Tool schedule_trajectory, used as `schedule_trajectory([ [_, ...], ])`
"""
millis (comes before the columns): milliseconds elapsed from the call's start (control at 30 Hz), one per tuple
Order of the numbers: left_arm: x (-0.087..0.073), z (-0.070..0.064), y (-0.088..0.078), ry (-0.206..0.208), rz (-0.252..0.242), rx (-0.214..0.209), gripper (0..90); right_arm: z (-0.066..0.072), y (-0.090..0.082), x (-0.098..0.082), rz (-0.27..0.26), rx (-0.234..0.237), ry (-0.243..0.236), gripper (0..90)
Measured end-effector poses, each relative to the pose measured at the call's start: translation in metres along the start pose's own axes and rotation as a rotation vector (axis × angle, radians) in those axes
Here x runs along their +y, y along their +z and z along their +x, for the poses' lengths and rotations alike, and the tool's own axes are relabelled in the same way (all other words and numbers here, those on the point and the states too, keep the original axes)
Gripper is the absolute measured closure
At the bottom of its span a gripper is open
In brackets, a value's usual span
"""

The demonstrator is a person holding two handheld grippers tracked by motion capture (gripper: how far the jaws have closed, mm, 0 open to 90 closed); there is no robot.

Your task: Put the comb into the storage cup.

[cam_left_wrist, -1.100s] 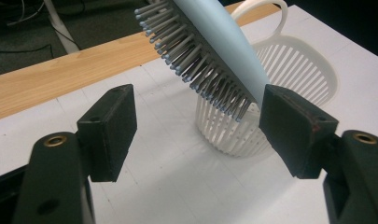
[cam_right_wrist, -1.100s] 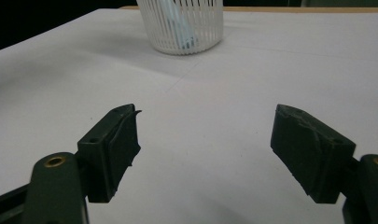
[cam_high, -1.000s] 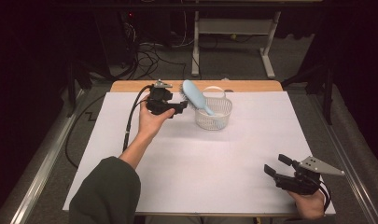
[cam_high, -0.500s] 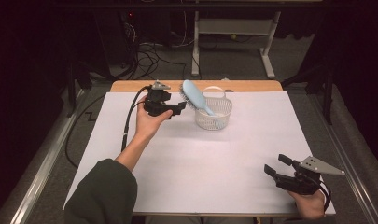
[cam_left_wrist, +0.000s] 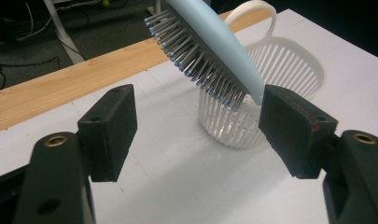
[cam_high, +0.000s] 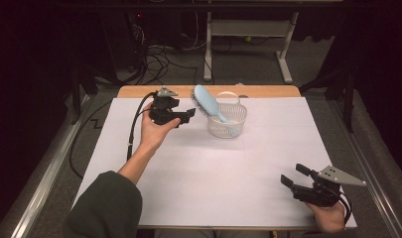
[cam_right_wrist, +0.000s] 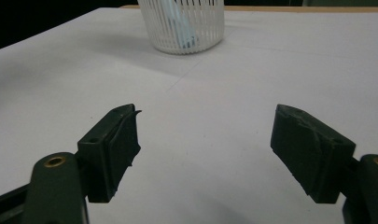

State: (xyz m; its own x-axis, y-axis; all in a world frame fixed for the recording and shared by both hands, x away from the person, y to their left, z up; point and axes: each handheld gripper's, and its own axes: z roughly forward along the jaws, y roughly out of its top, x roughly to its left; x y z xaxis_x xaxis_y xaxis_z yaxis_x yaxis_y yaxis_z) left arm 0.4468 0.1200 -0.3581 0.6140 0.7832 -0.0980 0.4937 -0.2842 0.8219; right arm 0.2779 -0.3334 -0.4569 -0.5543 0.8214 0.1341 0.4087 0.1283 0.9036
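Basket [cam_high: 227, 120] of white slatted plastic, upright near the far edge of the white-covered table [cam_high: 213, 183], with a loop handle at its rear rim. Inside it, one thing: light blue hairbrush [cam_high: 207, 102], handle end down in the basket, bristled head sticking out above the rim and leaning toward the left claw, bristles facing down and to that side. Through the slats in the right gripper view, blue handle [cam_right_wrist: 183, 23] visible low in the basket [cam_right_wrist: 184, 25].

Left claw [cam_high: 187, 116] just beside the basket on its left, held in a hand, jaws well apart and gripping nothing. In the left gripper view, brush head [cam_left_wrist: 203, 46] above and beyond the gap between the two black pads, one pad close by the basket wall [cam_left_wrist: 275, 79]; touching or not, cannot tell.

Right claw [cam_high: 295, 176] at the near right corner of the table, well apart from the basket, jaws wide open and empty over bare white surface.
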Motion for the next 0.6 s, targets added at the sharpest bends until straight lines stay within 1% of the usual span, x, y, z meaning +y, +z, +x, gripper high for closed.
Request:
schedule_trajectory([
  [200, -0.0012, 0.0014, -0.0038, 0.003, -0.006, 0.003, 28.8, 0.0001, 0.0001, 0.0000, 0.000, -0.001, 0.000, 23.7],
  [333, -0.0012, 0.0004, -0.0063, 0.012, -0.008, 0.003, 28.8, 0.0002, 0.0001, 0.0000, 0.000, -0.001, 0.000, 23.7],
  [600, -0.0033, -0.0009, -0.0092, 0.017, -0.015, -0.004, 28.9, 0.0000, -0.0003, 0.0000, -0.001, -0.002, 0.001, 23.7],
])
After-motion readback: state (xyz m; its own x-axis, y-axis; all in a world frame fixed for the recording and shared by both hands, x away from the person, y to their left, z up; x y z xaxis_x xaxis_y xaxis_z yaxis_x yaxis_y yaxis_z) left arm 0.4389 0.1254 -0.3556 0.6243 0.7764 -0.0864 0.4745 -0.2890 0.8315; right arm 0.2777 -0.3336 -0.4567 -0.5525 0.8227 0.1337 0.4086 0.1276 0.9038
